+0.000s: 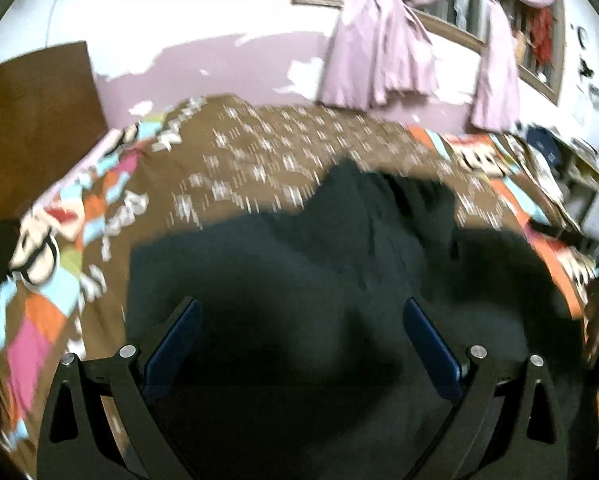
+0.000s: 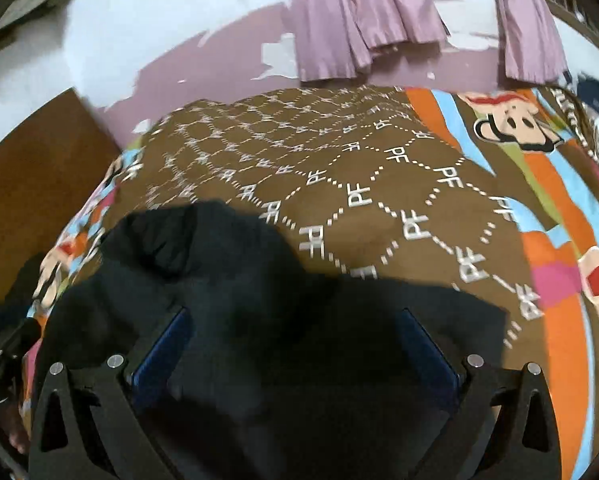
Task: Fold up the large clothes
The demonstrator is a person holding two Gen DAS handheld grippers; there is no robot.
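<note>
Blue-padded fingers [image 1: 179,344] of the left hand-held gripper [image 1: 301,320] fill the bottom of its view, spread wide apart with nothing between them but the dark garment [image 1: 283,280] lying below. That garment, black or very dark green, is spread in a rumpled heap on the bed [image 1: 227,148], over a brown bedspread printed with white letters and bordered by bright cartoon patches. Its far edge bunches up into a ridge near the middle of the bed. Further right, the right hand-held gripper [image 2: 299,332] is likewise wide apart and grips nothing, poised over the same garment [image 2: 227,292], whose right edge [image 2: 459,300] lies flat against the bedspread [image 2: 359,168].

Judging by this, the fold is at the reaching stage: each gripper needs to drop onto a near corner or hem and close on one layer only. Doing it well likely means picking matching points on the two sides, so the cloth lifts evenly, and smoothing the bunched ridge first so it is not trapped in the fold.

No containers show clearly; something like shelving sits at the far right of the left view, too blurred to read.
</note>
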